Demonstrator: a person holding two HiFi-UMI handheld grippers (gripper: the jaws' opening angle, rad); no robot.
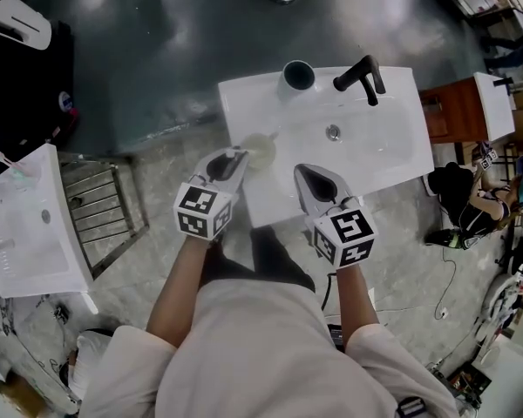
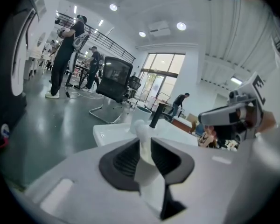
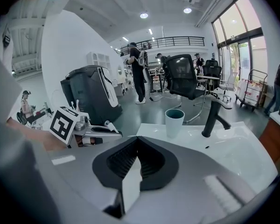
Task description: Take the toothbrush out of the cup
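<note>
A teal cup [image 1: 298, 75] stands at the back left corner of the white sink [image 1: 392, 159], and I see nothing sticking out of it. The same cup [image 3: 174, 122] looks empty in the right gripper view. My left gripper [image 1: 235, 157] hovers over the sink's left ledge. Its pads [image 2: 161, 155] press on a white, round-topped stick [image 2: 141, 139] that looks like the toothbrush, a pale blur [image 1: 260, 149] from above. The cup [image 2: 143, 112] stands beyond it. My right gripper [image 1: 307, 174] is at the sink's front edge, and its jaws [image 3: 136, 140] are shut with nothing between them.
A black faucet [image 1: 359, 77] rises at the back of the basin, with the drain [image 1: 333, 132] below it. A second white basin [image 1: 26, 225] and a metal rack [image 1: 105, 203] stand at the left. A brown cabinet [image 1: 453, 111] and a seated person [image 1: 471, 203] are at the right.
</note>
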